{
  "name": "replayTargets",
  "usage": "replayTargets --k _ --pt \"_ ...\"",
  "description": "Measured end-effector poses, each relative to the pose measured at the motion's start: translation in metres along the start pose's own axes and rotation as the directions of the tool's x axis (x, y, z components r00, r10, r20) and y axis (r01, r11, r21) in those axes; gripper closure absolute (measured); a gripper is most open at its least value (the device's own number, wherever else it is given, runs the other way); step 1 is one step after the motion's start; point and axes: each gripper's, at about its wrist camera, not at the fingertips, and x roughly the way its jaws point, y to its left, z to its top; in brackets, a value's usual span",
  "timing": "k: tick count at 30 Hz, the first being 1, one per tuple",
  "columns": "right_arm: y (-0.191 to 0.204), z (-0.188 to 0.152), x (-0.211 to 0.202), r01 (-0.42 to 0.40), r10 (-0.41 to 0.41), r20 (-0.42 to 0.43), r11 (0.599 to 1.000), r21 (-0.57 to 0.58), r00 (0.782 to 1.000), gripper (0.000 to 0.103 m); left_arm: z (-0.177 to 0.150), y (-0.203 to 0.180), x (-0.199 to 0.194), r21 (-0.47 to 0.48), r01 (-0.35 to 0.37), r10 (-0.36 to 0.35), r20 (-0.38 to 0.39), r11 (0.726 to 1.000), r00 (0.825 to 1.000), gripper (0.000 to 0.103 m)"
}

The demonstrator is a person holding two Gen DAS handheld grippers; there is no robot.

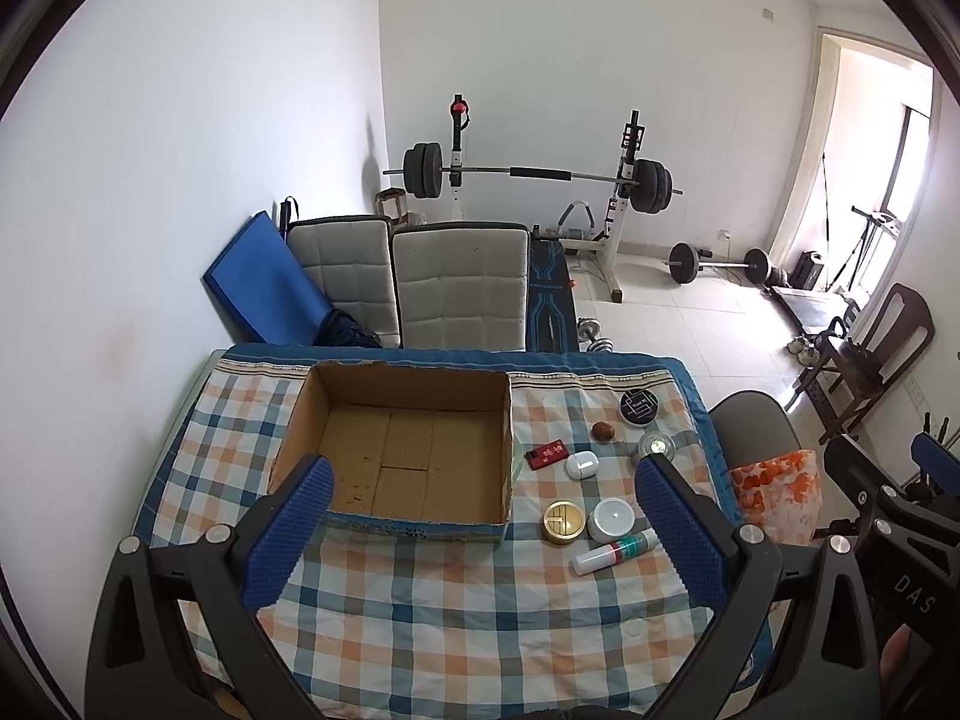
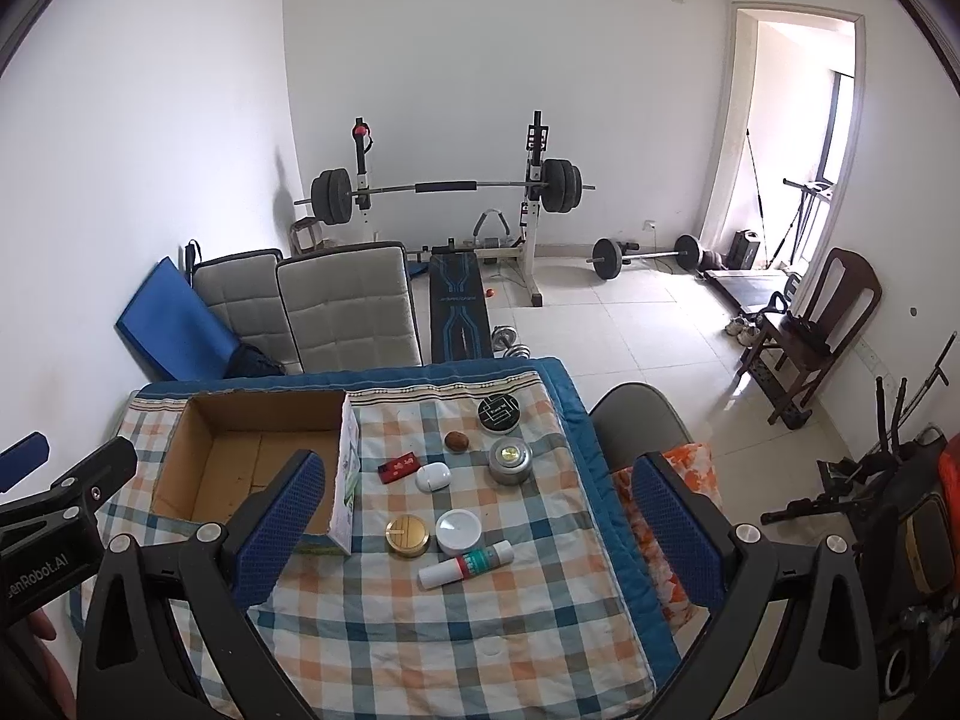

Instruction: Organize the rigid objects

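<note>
An empty cardboard box (image 1: 414, 450) (image 2: 258, 462) sits on the checked tablecloth (image 1: 420, 612) (image 2: 420, 630). To its right lie small items: a black round tin (image 1: 638, 407) (image 2: 498, 413), a brown nut-like ball (image 1: 602, 431) (image 2: 456, 440), a silver round tin (image 1: 656, 447) (image 2: 510, 461), a red card (image 1: 546, 454) (image 2: 398, 467), a white earbud case (image 1: 581, 465) (image 2: 433, 476), a gold tin (image 1: 564, 522) (image 2: 407, 534), a white jar (image 1: 611, 519) (image 2: 459, 530) and a white tube (image 1: 615, 551) (image 2: 466, 564). My left gripper (image 1: 480, 531) is open above the box's front edge. My right gripper (image 2: 480, 531) is open over the items.
Two grey padded chairs (image 1: 456, 288) stand behind the table. A grey chair with an orange patterned bag (image 1: 777, 492) stands at the table's right edge. A barbell rack (image 1: 540, 174) and loose weights fill the far floor.
</note>
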Motion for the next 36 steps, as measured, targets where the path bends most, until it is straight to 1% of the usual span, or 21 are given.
replayTargets --k 29,30,33,36 --pt "0.001 0.001 0.0 0.015 -0.015 0.004 1.0 0.008 1.0 0.0 0.002 -0.002 -0.003 -0.001 0.004 -0.004 -0.005 1.0 1.0 0.0" --pt "0.001 0.001 0.0 0.016 -0.016 0.004 1.0 0.008 1.0 0.0 0.01 -0.005 0.0 -0.001 0.007 -0.007 -0.006 1.0 1.0 0.0" --pt "0.001 -0.001 -0.001 0.026 -0.027 0.007 0.999 0.022 1.0 0.0 0.018 -0.006 0.006 0.007 0.024 -0.024 -0.01 1.0 1.0 0.0" --pt "-0.002 -0.003 0.003 0.043 -0.043 -0.006 0.998 0.055 0.999 0.0 0.029 -0.006 0.022 0.018 0.038 -0.038 -0.02 0.999 0.999 0.0"
